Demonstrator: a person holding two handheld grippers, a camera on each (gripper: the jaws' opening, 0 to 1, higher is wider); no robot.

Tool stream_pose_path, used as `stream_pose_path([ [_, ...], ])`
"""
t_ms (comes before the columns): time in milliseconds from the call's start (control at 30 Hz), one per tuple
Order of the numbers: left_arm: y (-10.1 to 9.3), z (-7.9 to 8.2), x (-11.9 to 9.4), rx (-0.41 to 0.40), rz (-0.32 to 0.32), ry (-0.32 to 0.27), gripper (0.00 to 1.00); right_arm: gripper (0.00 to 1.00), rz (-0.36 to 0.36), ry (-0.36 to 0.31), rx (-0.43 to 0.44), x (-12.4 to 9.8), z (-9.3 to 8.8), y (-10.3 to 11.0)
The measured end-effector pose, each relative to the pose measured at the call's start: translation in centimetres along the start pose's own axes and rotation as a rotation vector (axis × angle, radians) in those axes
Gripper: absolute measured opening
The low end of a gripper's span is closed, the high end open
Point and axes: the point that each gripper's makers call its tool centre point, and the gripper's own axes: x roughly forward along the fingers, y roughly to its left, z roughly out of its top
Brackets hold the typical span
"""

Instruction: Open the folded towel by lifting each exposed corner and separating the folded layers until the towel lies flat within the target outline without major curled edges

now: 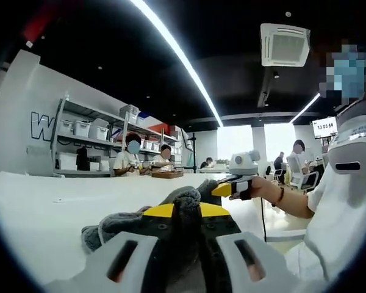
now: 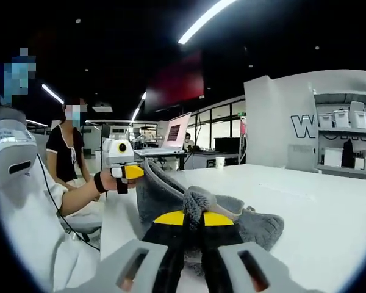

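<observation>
A grey towel (image 1: 113, 227) lies bunched on the white table (image 1: 55, 207), stretched between both grippers. In the left gripper view my left gripper (image 1: 180, 211) is shut on a fold of the towel, which bulges up between the yellow tips. Further right, my right gripper (image 1: 223, 190), held by a hand, pinches another part of the towel. In the right gripper view my right gripper (image 2: 192, 218) is shut on the towel (image 2: 256, 227), and my left gripper (image 2: 133, 172) holds a raised corner off to the left above the table (image 2: 317, 207).
A person in a white shirt (image 1: 341, 207) holds the grippers at the table's edge. Shelves with white bins (image 1: 85, 129) stand behind the table, with people seated near them. A laptop (image 2: 177, 131) sits on a far desk.
</observation>
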Motion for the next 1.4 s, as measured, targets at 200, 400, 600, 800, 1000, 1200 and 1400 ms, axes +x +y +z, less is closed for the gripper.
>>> stream_pose_path([
  [200, 0.2, 0.1, -1.2, 0.000, -0.002, -0.012, 0.03, 0.00, 0.004, -0.012, -0.020, -1.0, -0.2, 0.1],
  [400, -0.2, -0.4, -2.0, 0.001, -0.011, -0.011, 0.03, 0.00, 0.024, -0.027, -0.020, -1.7, -0.5, 0.5],
  [600, -0.7, -1.2, -2.8, -0.027, -0.043, 0.005, 0.03, 0.00, 0.043, -0.044, 0.015, -2.3, -1.0, 0.8],
  [800, -1.0, -1.7, -3.3, -0.041, -0.050, 0.014, 0.03, 0.00, 0.064, -0.038, 0.016, -2.6, -1.6, 1.6],
  [1000, -1.9, -2.3, -3.7, -0.037, -0.088, 0.031, 0.03, 0.00, 0.123, -0.018, -0.002, -3.1, -2.6, 3.0],
  [1200, -3.2, -3.5, -4.1, 0.036, -0.134, 0.092, 0.03, 0.00, 0.154, 0.010, -0.028, -3.3, -3.6, 3.8],
  [1400, -4.0, -4.2, -4.4, 0.076, -0.154, 0.141, 0.04, 0.00, 0.177, 0.046, -0.050, -3.6, -4.5, 4.4],
])
